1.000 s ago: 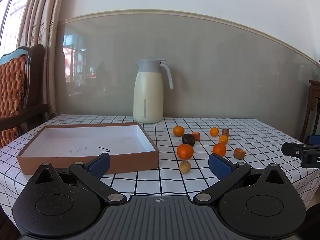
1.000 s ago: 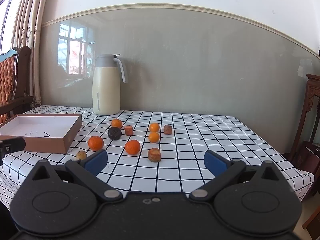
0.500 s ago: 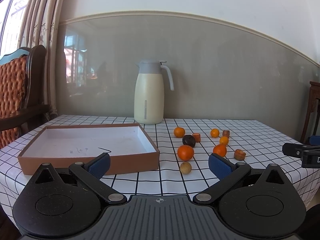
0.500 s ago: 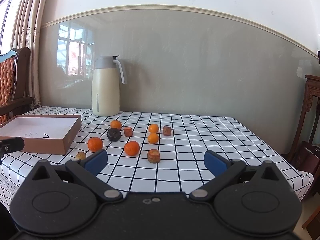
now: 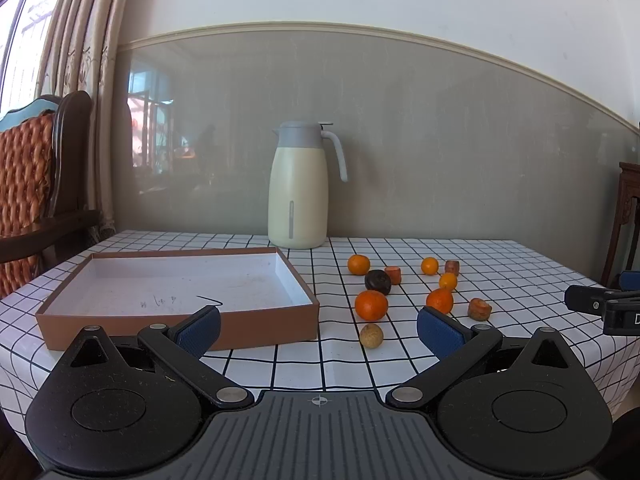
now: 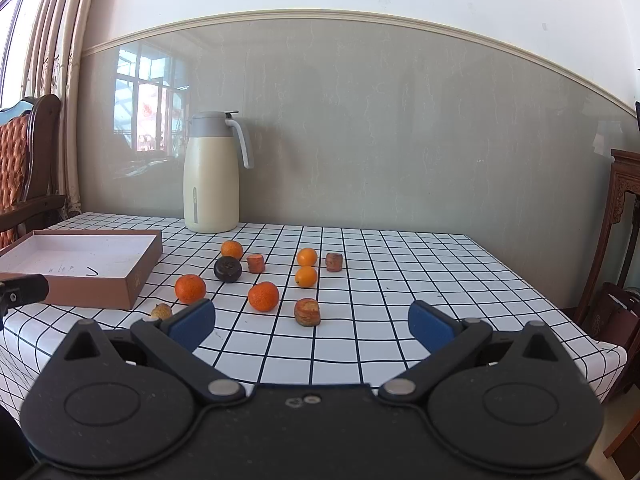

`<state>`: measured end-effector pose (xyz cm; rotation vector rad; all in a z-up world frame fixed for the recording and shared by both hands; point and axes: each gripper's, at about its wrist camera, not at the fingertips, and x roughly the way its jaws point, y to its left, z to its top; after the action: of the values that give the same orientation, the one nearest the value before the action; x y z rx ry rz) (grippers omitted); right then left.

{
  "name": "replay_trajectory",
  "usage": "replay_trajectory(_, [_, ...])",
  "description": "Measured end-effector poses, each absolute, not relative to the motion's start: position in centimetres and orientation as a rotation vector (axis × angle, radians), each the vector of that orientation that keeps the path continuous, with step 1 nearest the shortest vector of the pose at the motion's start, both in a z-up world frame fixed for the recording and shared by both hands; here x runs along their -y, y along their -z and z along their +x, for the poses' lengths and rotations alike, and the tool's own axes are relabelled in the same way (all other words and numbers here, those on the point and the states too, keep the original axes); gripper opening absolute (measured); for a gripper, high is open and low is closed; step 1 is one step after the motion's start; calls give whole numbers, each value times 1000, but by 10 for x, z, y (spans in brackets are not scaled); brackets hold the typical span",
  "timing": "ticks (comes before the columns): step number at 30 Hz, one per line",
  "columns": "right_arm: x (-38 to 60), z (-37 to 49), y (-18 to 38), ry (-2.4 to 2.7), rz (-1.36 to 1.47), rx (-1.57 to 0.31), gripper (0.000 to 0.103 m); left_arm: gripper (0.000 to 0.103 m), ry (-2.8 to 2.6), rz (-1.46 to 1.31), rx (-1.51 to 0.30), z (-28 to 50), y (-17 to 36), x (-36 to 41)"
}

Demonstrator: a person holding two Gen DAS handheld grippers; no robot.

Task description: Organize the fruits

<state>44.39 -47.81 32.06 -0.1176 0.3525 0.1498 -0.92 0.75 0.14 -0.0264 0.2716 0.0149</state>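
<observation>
Both the left gripper (image 5: pixel 319 328) and right gripper (image 6: pixel 312 322) hover wide-jawed, holding nothing, below mid-frame fruits (image 5: pixel 371 304) beside the box (image 5: pixel 176 322).

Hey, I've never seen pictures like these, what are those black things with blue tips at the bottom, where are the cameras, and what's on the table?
Those black shapes are hand-held grippers, one in each of a person's hands; no robot arm is involved. Each carries a wide-angle camera looking forward along its two blue-padded fingers. One picture comes from the left gripper, the other from the right gripper. Both are open and hold nothing.

Ahead is a table with a checked cloth. On it stand a cream jug by the wall and a shallow brown box with nothing in it. Beside the box lie loose fruits: several oranges, one dark round fruit, a small tan one and a few brownish pieces. The black part at the right edge of the left view is the other gripper's tip.
</observation>
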Motion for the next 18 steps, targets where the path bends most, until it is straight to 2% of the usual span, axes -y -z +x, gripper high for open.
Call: replay_trajectory(18, [479,444,-322,-147,-115,-352,97,103,-15,-24,-269,-11,-2,-8])
